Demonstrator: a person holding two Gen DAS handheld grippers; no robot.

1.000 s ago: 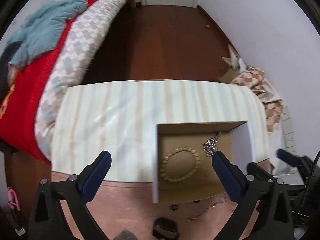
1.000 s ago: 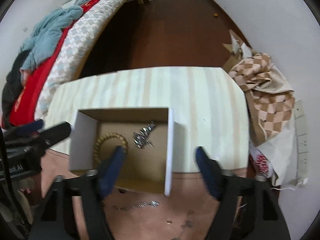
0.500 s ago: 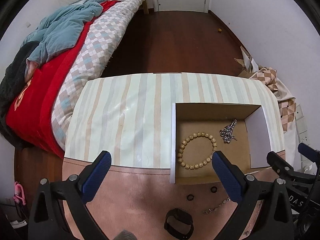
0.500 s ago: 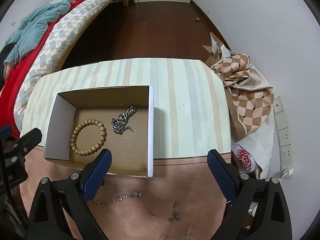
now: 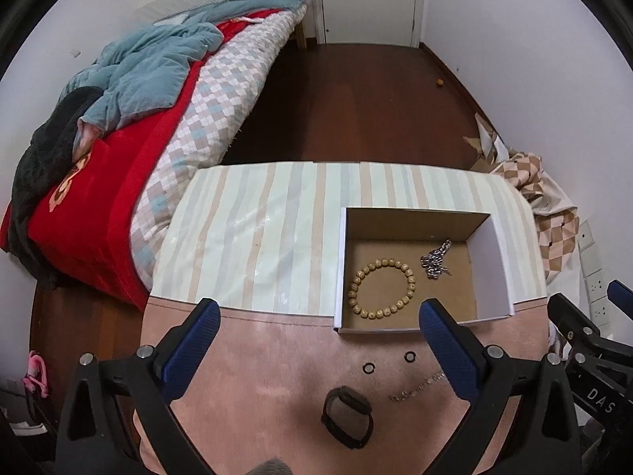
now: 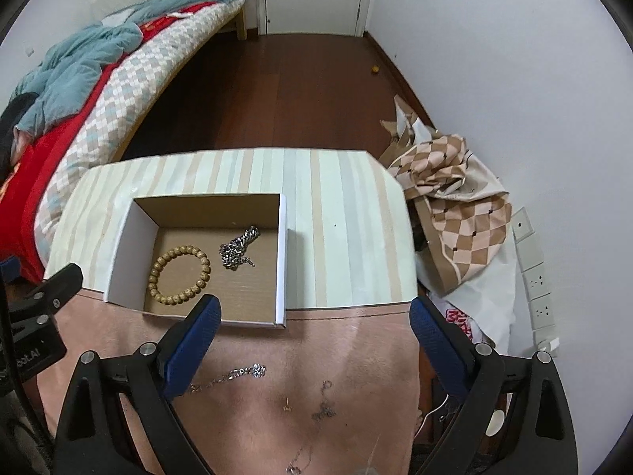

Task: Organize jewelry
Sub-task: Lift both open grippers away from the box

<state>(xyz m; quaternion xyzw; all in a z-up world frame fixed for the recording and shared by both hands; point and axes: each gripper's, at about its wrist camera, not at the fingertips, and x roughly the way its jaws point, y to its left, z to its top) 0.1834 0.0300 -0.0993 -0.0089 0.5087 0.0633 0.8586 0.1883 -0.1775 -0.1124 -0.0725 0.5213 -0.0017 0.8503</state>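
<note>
An open cardboard box (image 5: 490, 269) (image 6: 281, 261) stands on the table and holds a wooden bead bracelet (image 5: 381, 289) (image 6: 180, 275) and a silver chain (image 5: 435, 263) (image 6: 237, 249). On the pink mat in front of it lie two small black rings (image 5: 409, 355), a thin silver chain (image 5: 419, 390) (image 6: 229, 376), a black band (image 5: 347, 421) and small earrings (image 6: 324, 407). My left gripper (image 5: 316, 340) is open and empty above the mat. My right gripper (image 6: 314, 336) is open and empty, right of the box.
The table has a striped cloth (image 5: 269, 229) and a pink mat (image 6: 348, 356) at the near edge. A bed (image 5: 138, 130) stands to the left. A checked bag (image 6: 455, 206) and wall sockets (image 6: 534, 277) are to the right.
Both grippers have pulled back and risen from the box, so more of the mat and its loose jewelry shows. Both stay open and empty.
</note>
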